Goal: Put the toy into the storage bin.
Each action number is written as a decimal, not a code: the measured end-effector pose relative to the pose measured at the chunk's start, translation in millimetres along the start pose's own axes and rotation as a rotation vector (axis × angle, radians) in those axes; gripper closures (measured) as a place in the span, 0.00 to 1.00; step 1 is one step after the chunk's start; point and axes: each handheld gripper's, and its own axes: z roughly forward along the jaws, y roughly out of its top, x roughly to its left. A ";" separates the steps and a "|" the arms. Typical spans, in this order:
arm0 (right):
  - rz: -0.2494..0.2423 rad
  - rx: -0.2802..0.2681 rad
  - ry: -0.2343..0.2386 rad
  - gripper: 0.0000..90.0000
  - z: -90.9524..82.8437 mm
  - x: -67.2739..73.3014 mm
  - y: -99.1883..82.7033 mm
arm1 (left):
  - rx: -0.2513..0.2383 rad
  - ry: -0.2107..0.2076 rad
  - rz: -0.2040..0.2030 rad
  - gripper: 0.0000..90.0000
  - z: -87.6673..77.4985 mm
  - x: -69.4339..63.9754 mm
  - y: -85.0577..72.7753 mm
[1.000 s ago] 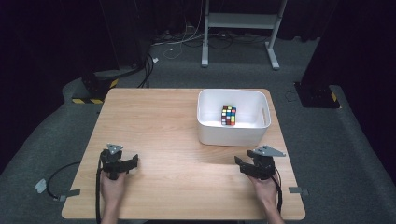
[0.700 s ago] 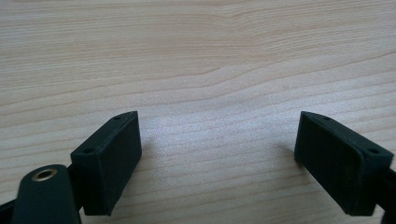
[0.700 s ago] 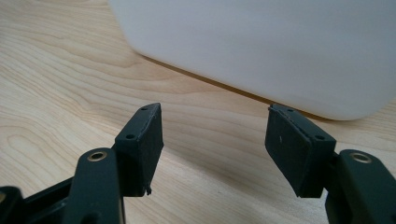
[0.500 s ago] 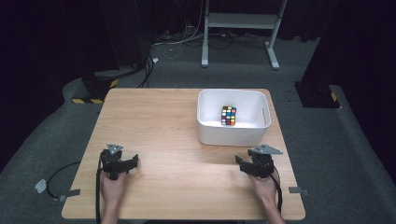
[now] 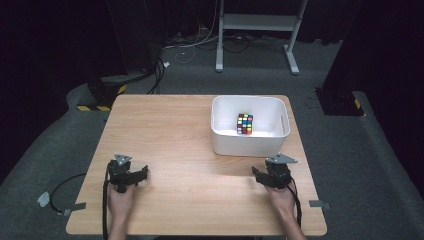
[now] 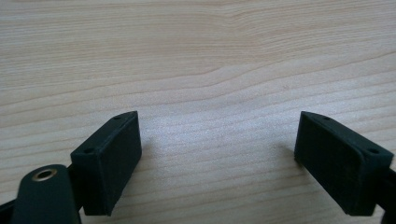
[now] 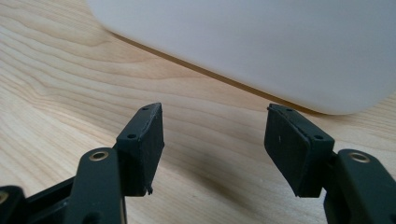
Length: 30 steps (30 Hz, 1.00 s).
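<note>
1. Pale wood-grain table (image 5: pixel 190 150) stands on grey carpet in a dark room, with cables and a white metal stand behind it on the far side.
2. Nearest, at the table's near left, the left gripper (image 6: pixel 219 154) rests over bare wood, its jaws spread wide with nothing between them.
3. At the near right, the right gripper (image 7: pixel 215 140) is also empty, jaws moderately open, pointing at the near wall of the white rectangular plastic tub (image 7: pixel 261 46) just beyond it.
4. Farther on, inside that tub (image 5: pixel 220 130), a multicoloured puzzle cube (image 5: pixel 244 123) sits on the floor near the middle, apart from the walls.
5. Judged from its look, the cube is light, rigid and hard-edged, with smooth stickered faces that could slip; it may twist if squeezed off-centre.
6. Best hold: from above, pads flat on two opposite faces, centred.
</note>
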 end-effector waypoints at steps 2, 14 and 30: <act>0.002 0.010 -0.012 0.41 2.2 -1.8 -0.3 | 0.000 0.000 0.000 0.17 0.0 0.0 0.0; -0.005 0.043 -0.059 0.41 11.1 -9.6 -3.2 | 0.000 -0.001 0.002 0.17 0.0 0.1 -0.1; 0.003 0.077 -0.079 0.41 19.5 -15.0 -6.2 | -0.002 -0.002 0.000 0.17 0.1 0.0 -0.2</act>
